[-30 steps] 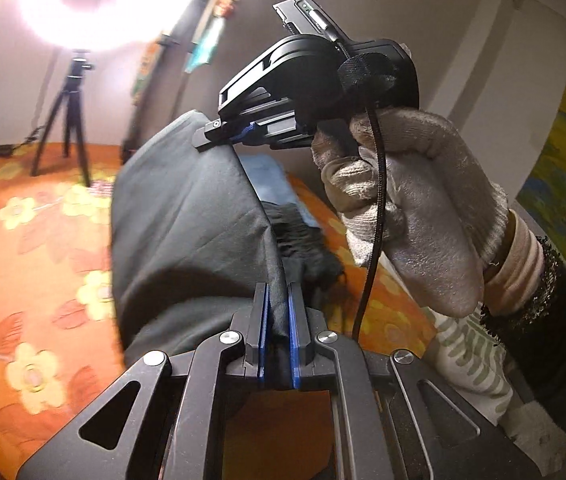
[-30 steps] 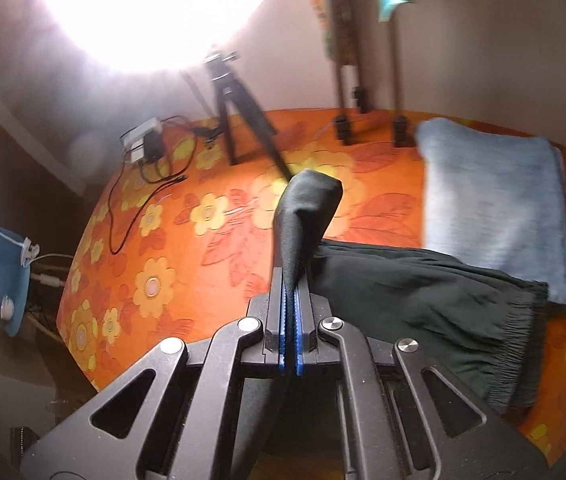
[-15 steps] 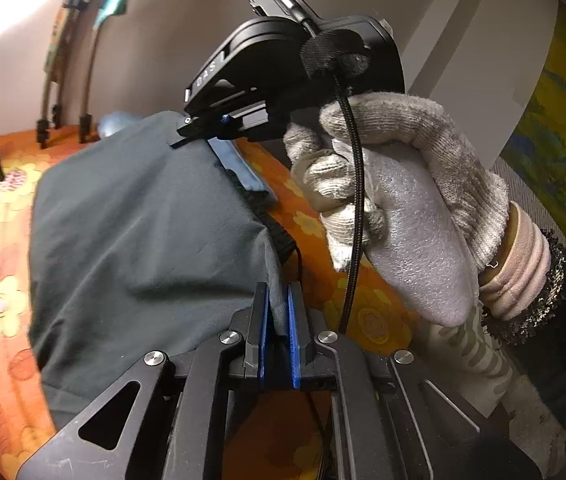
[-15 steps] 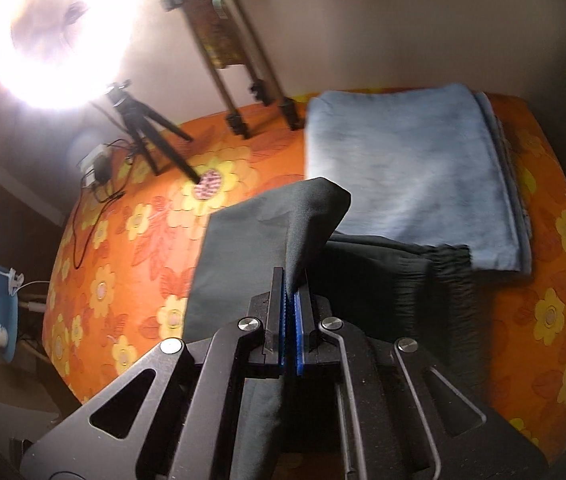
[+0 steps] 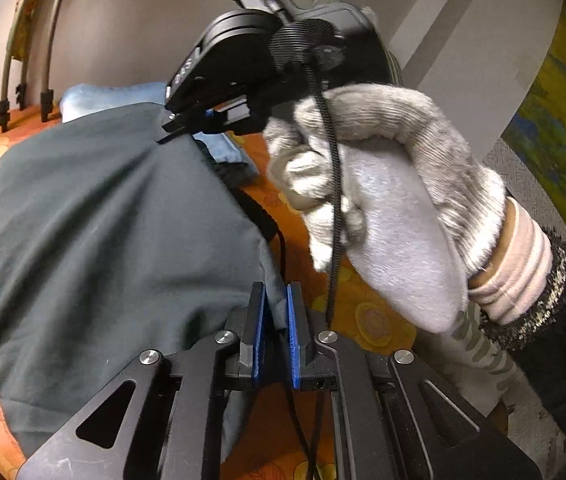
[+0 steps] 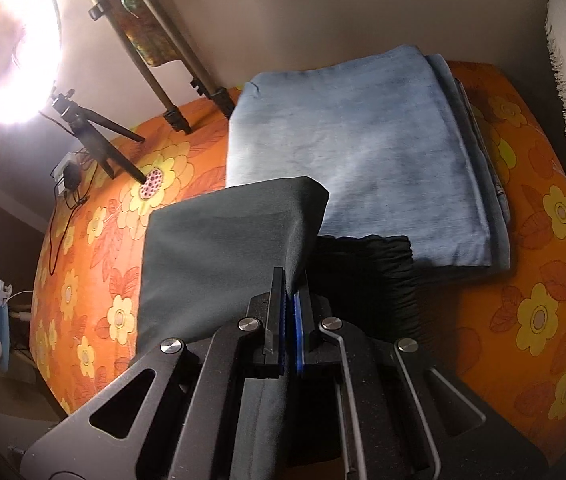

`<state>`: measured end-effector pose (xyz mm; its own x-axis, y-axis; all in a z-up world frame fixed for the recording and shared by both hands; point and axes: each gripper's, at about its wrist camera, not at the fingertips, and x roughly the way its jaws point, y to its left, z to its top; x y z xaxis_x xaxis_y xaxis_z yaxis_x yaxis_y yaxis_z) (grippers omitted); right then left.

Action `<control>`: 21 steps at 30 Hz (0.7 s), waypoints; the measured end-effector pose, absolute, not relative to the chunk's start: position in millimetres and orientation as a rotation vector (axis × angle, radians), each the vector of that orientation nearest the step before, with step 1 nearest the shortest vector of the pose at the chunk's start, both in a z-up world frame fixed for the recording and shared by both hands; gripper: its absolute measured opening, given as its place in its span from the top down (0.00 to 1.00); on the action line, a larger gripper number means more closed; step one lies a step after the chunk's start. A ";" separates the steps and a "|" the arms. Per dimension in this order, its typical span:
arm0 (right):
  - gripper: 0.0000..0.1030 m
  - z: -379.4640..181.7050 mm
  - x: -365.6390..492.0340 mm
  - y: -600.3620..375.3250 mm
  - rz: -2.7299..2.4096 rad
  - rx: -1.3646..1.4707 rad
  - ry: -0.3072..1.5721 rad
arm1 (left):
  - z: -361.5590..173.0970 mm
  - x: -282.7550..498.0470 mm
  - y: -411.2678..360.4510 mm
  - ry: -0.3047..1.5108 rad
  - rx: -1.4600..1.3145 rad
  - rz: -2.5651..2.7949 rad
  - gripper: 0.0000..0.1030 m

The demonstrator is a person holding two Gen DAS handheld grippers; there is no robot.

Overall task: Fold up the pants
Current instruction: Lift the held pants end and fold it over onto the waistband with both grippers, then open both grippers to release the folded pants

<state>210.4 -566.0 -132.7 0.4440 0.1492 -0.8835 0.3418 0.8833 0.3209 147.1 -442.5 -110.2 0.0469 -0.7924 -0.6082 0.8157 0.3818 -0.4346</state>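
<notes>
The dark pants (image 6: 219, 264) are held lifted over an orange flowered bedcover (image 6: 539, 312), with one layer being carried across toward the gathered waistband (image 6: 375, 264), which lies at about three o'clock of the raised cloth in the right wrist view. The fold is judged to be midway: the lifted edge is not yet laid down, and flattening and any further fold remain.

The right gripper (image 6: 290, 308) is clamped on a hem of the pants, its blue pads pressed together on the cloth. The left gripper (image 5: 276, 320) has a corner of the pants between its pads; its jaws have just been opening a little, yet the cloth is not seen to have dropped out.

A folded blue blanket (image 6: 363, 152) lies at one o'clock, touching the waistband. A gloved hand (image 5: 383, 200) is seen at two o'clock in the left wrist view.

No containers are visible.
</notes>
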 end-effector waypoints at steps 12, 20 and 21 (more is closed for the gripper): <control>0.95 -130.3 207.8 -565.8 -0.146 0.406 1.110 | -99.6 137.1 -381.2 0.902 0.039 -1.162 0.69; 0.52 -94.0 187.6 -553.0 -0.240 0.238 1.043 | -114.2 156.0 -298.6 0.908 -0.027 -0.972 0.69; 0.52 -89.8 185.4 -549.4 -0.234 0.231 1.036 | -118.5 159.4 -293.6 0.918 -0.034 -0.955 0.69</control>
